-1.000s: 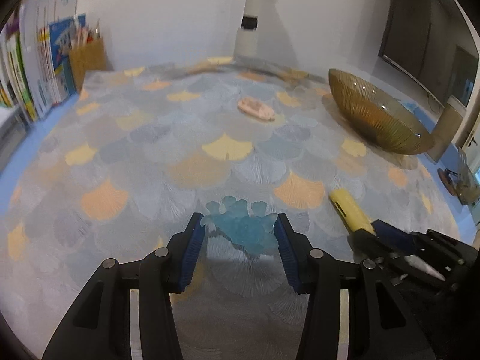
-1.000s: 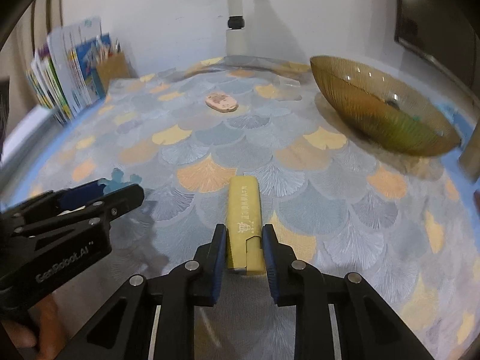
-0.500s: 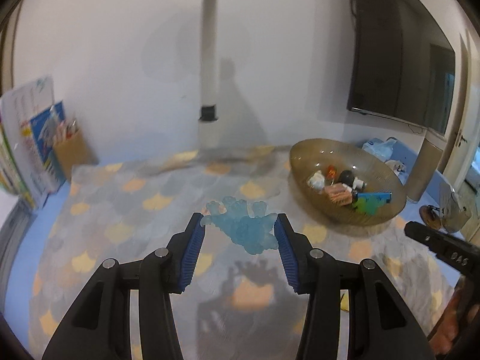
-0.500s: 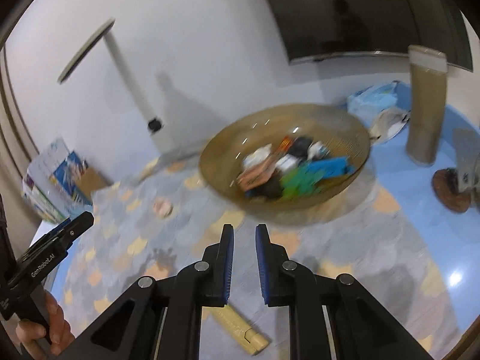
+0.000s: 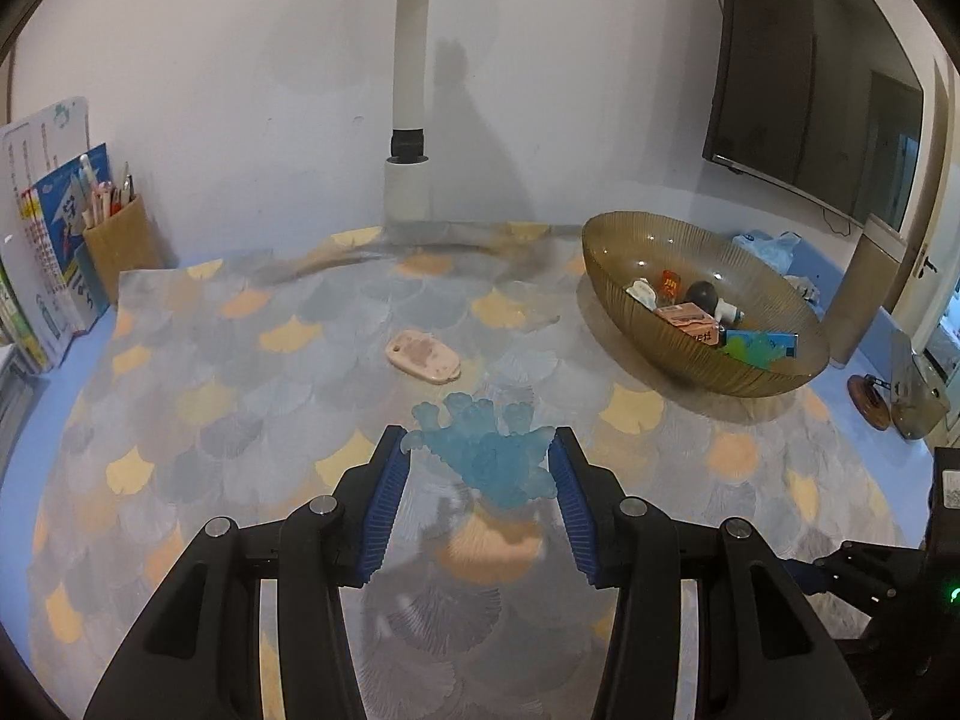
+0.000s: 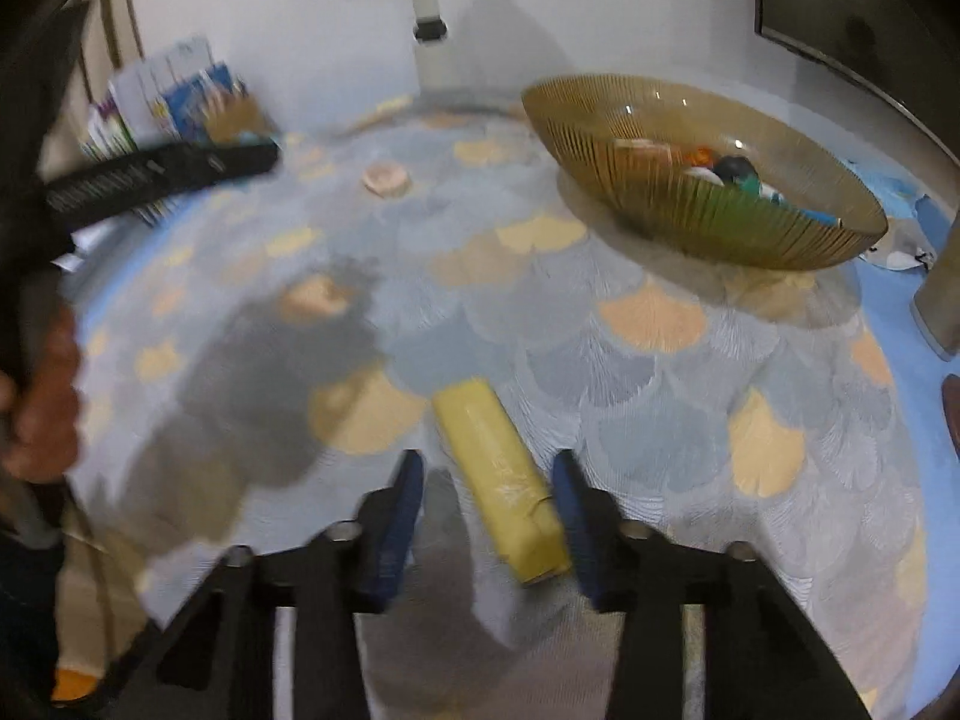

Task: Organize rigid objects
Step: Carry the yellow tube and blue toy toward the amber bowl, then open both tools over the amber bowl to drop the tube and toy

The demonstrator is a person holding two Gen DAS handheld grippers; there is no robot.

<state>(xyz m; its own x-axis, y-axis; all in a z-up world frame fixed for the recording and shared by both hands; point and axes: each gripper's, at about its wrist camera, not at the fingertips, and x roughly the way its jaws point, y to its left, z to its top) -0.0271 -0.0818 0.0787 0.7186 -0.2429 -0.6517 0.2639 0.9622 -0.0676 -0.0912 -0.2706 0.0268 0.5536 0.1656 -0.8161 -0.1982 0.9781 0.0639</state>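
Note:
My left gripper is shut on a translucent blue hand-shaped toy and holds it above the patterned mat. My right gripper is open, its fingers on either side of a yellow bar-shaped block that lies on the mat; the view is blurred. An amber glass bowl with several small objects stands at the far right, and it also shows in the right wrist view. A pink oval object lies on the mat mid-table, also seen in the right wrist view.
A white lamp post stands at the back centre. A pen holder and books stand at the back left. A brown cylinder and small items sit at the right edge. The left gripper body crosses the right view's left.
The right gripper, raised and nearly shut half a second ago, has dropped back to the yellow block and opened around it. The left gripper keeps the blue toy and has tilted down toward the mat.

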